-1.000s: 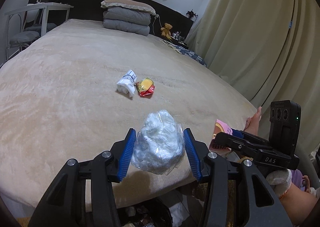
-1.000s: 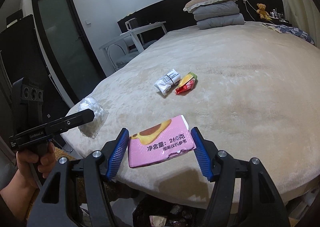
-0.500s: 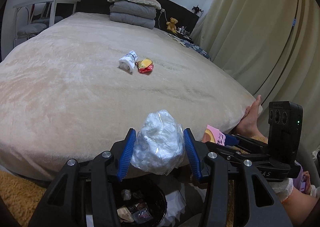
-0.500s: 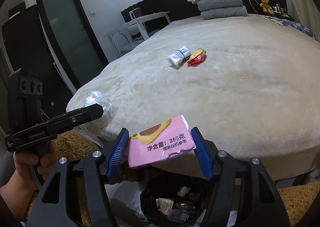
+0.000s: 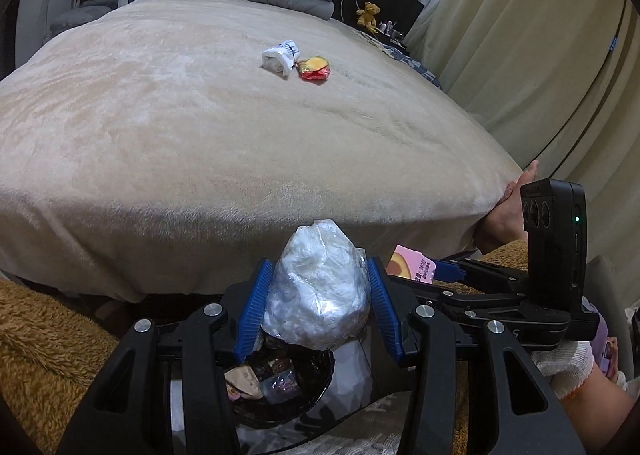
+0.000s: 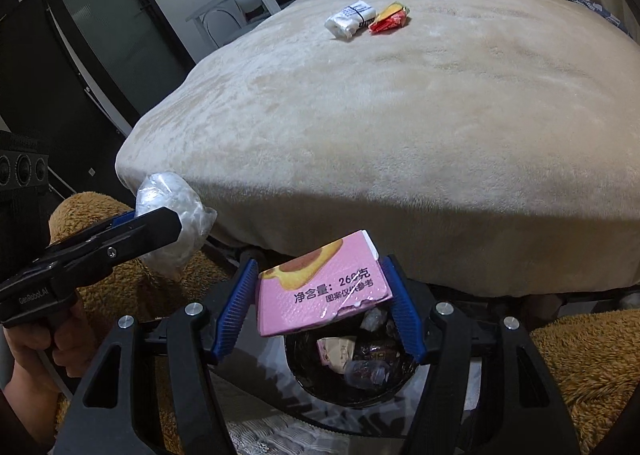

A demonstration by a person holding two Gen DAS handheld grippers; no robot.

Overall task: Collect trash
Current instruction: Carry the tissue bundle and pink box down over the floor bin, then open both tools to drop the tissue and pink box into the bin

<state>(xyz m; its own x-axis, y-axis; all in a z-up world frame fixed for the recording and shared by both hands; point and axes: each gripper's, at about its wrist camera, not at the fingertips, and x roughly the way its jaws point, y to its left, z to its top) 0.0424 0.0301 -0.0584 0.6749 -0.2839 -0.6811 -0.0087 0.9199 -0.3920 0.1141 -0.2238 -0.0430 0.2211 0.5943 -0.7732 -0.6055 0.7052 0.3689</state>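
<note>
**Both tools now over the bin, each with a piece of trash**

Left wrist view: a second ago the bed filled the frame and the black-lined trash bin (image 5: 280,387) barely showed; now it sits open directly beneath the left tool (image 5: 318,307), which is clamped narrowly on a crumpled clear plastic bag (image 5: 320,287), a soft, glossy, egg-shaped wad. Just right of the bin, the right tool (image 5: 444,275) carries a pink box (image 5: 412,265). Release looks like the next step.

Right wrist view: the bin (image 6: 356,379), earlier only a sliver, now lies under the right tool (image 6: 320,307), pinching the flat, stiff box (image 6: 320,287) by its edges. Well beyond the bin, on the plush beige bed (image 6: 400,115), a white wrapped packet (image 6: 350,17) and a crinkly red-yellow wrapper (image 6: 388,18) remain to collect.
</note>
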